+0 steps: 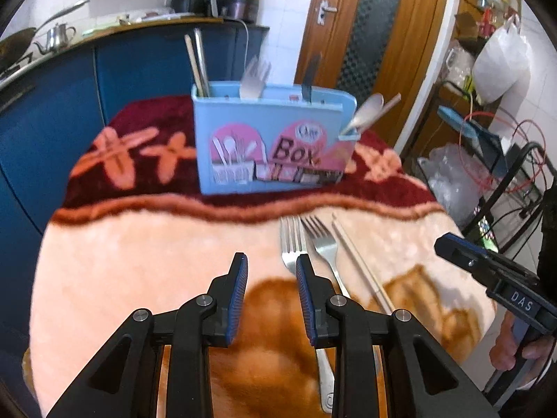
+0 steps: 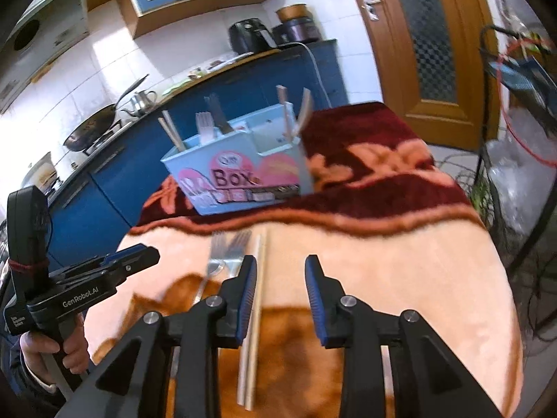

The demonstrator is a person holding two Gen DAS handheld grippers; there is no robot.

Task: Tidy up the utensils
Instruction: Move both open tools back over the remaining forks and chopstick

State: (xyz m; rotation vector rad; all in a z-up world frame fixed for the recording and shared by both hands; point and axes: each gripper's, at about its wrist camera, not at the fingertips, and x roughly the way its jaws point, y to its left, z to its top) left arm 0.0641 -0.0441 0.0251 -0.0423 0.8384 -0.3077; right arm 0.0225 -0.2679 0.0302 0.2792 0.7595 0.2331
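- Left gripper [image 1: 271,261], jaws spread and empty, should shift right to straddle the near fork [image 1: 290,244]
- Right gripper [image 2: 281,264], spread, empty, must centre over the chopsticks [image 2: 256,296] before pinching

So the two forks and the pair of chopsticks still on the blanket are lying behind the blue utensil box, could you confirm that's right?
Not quite: the two forks and the chopsticks lie in front of the blue utensil box, between it and the tongs, not behind it. The left wrist view shows this; they do lie on the blanket.
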